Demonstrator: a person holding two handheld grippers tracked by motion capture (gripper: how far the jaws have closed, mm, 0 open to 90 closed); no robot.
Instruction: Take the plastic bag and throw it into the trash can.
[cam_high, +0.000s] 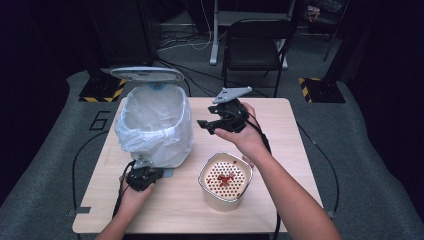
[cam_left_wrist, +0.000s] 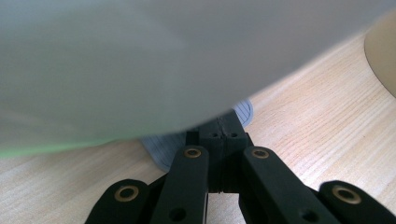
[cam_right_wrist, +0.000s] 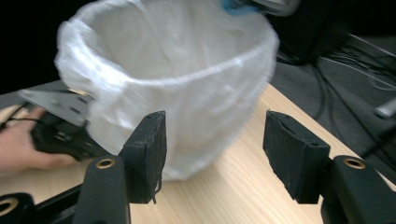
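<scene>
Bin (cam_high: 156, 125) just beyond spread right gripper (cam_right_wrist: 212, 154); left gripper (cam_left_wrist: 223, 135) pressed together on pedal (cam_left_wrist: 163, 151).

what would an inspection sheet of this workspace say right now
surface: light wooden table, bare parts clean
things: pedal bin with white liner, lid up; beige container with perforated insert, red bits on it
clutter: nothing seen
grippers: left hand-held gripper shut, on the grey foot pedal at the bin's base; right hand-held gripper open, empty, facing the bin
cables: one trails from each gripper; more on the floor behind
surroundings: black chair, grey floor, hazard-striped bases
</scene>
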